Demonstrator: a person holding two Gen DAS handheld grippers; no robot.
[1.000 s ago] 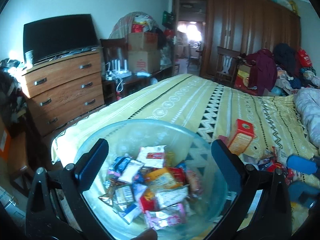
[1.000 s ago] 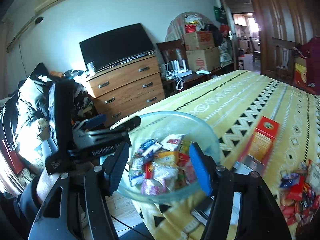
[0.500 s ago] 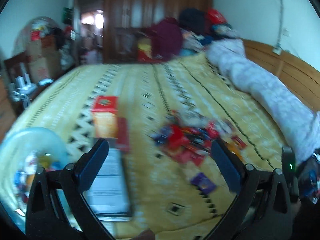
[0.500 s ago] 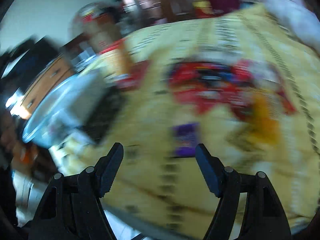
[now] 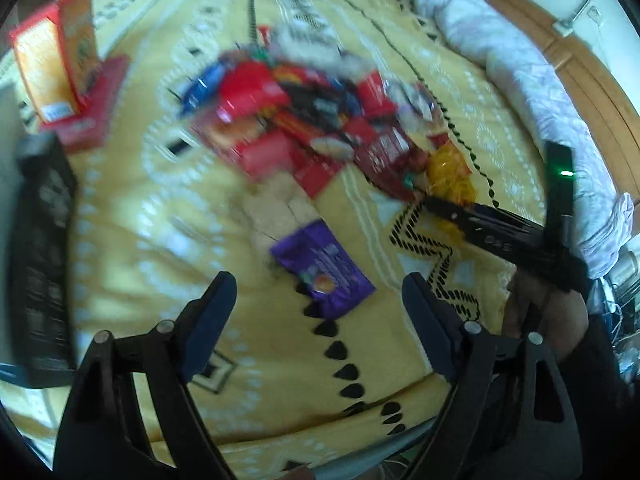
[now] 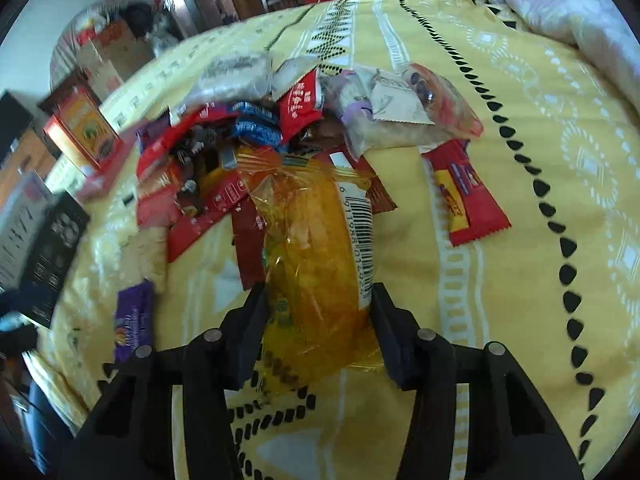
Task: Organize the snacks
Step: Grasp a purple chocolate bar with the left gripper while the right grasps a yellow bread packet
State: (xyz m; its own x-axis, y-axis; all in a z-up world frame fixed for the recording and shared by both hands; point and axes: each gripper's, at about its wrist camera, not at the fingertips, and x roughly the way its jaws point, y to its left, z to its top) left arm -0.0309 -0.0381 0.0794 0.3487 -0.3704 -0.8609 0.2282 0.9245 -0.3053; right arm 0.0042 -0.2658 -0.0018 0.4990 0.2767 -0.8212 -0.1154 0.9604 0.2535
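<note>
- Both wrist views have swung off the bowl of sorted snacks, seen a second ago, and now look down on the loose pile on the bed; the bowl is out of view in both.
- Largest, the bed (image 6: pixel 520 128) with its yellow patterned cover carries everything, so packets lie flat and spread where they can be taken singly.
- Next, the snack pile (image 5: pixel 304 116) sits mid-bed, mostly red, blue and pale wrappers overlapping; it is blurred in the left view.
- An orange box (image 5: pixel 52 60) stands upright on a flat red box at the pile's left edge, apart from the loose packets.
- The right hand-held gripper (image 6: pixel 318 320) has its fingers narrowed around the near end of the yellow packet (image 6: pixel 320 248), which lies lengthways at the pile's near edge; I judge this the pick in hand, though whether the pads press it I cannot tell.
- The left hand-held gripper (image 5: pixel 318 304) is spread wide and holds nothing, poised just short of the purple packet (image 5: pixel 324 268), which lies alone, easy to take next.
</note>
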